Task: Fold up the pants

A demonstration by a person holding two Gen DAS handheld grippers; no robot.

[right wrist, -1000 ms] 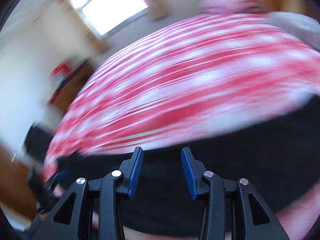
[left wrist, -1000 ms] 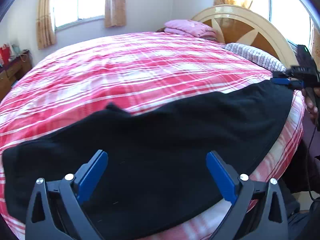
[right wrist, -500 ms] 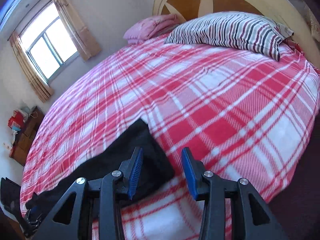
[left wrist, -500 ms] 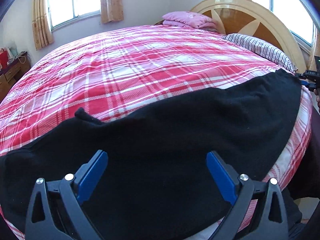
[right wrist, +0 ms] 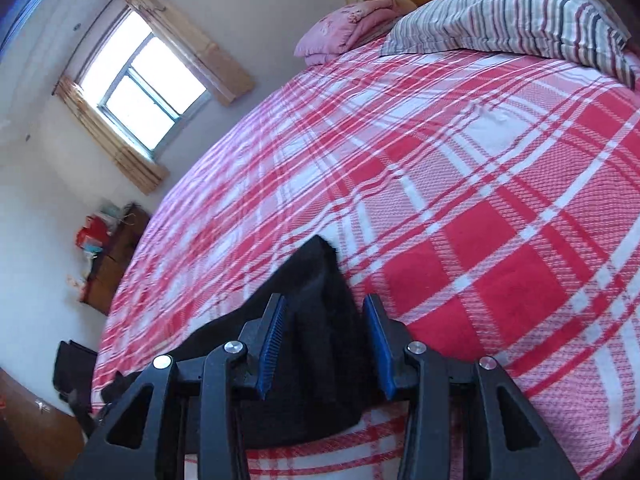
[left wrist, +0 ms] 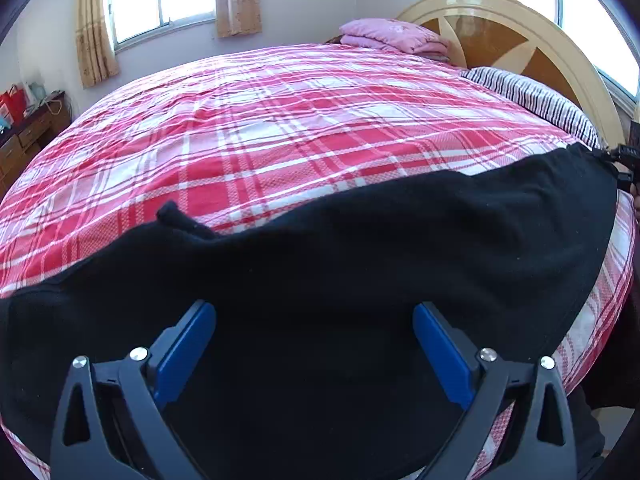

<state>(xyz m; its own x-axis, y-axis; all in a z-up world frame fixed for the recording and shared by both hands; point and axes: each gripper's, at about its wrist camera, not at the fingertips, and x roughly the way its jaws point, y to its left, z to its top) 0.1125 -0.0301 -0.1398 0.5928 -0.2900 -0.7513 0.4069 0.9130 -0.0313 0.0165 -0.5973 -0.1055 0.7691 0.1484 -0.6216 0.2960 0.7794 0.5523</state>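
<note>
Black pants [left wrist: 360, 264] lie stretched along the near edge of a bed with a red and white plaid cover [left wrist: 280, 128]. My left gripper [left wrist: 314, 346] is wide open above the pants' middle, touching nothing. My right gripper [right wrist: 326, 338] is open, its blue fingers either side of the pants' far end [right wrist: 316, 300], not closed on the cloth. In the left wrist view the right gripper [left wrist: 622, 160] shows at the far right by the pants' end.
A striped pillow [right wrist: 520, 16] and a folded pink blanket [left wrist: 394, 36] lie by the curved wooden headboard [left wrist: 500, 36]. A window with curtains [left wrist: 160, 0] is behind. A wooden dresser [left wrist: 28, 128] with red items stands at the left.
The right gripper swung from the pants' middle to their far end by the pillow. The left view has shifted slightly; the left gripper stayed open.
</note>
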